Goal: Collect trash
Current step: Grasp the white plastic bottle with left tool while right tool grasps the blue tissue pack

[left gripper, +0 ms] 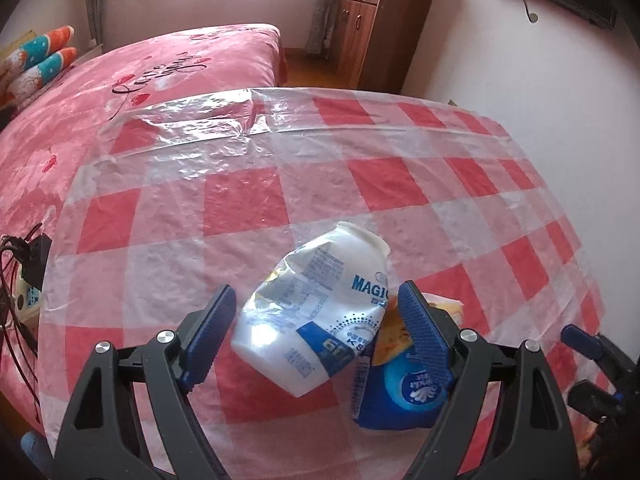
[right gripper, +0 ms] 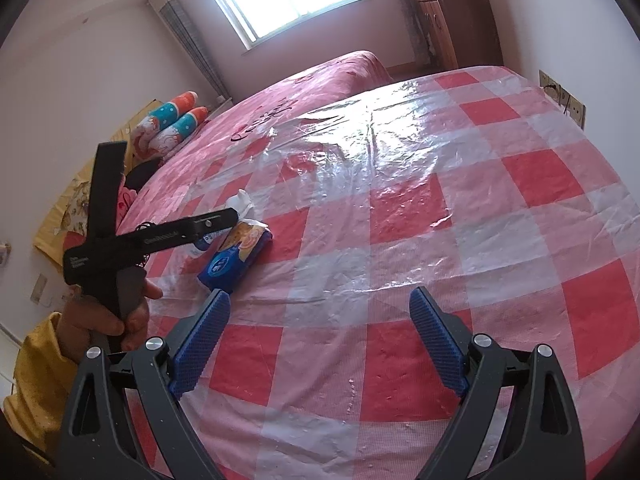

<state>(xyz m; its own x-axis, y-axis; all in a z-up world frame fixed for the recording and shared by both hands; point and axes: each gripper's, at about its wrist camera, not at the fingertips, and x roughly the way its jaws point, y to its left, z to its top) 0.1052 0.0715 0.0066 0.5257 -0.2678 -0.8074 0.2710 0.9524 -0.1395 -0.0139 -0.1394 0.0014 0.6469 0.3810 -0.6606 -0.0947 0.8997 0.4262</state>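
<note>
The left gripper [left gripper: 314, 332] is straddling a crushed white bottle [left gripper: 316, 316] near the checkered tabletop's [left gripper: 248, 200] left edge, jaws open, seemingly not touching. A blue packet [left gripper: 404, 396] is lying beside it. The right gripper [right gripper: 320, 336] is waiting, spread and empty.

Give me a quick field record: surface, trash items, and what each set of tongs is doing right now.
surface: red-and-white checked plastic sheet
trash: crushed white bottle lying against blue packet
left tongs: open, fingers either side of the bottle, no pad pressing on it
right tongs: open, nothing between them, over bare sheet
background: pink bed
</note>
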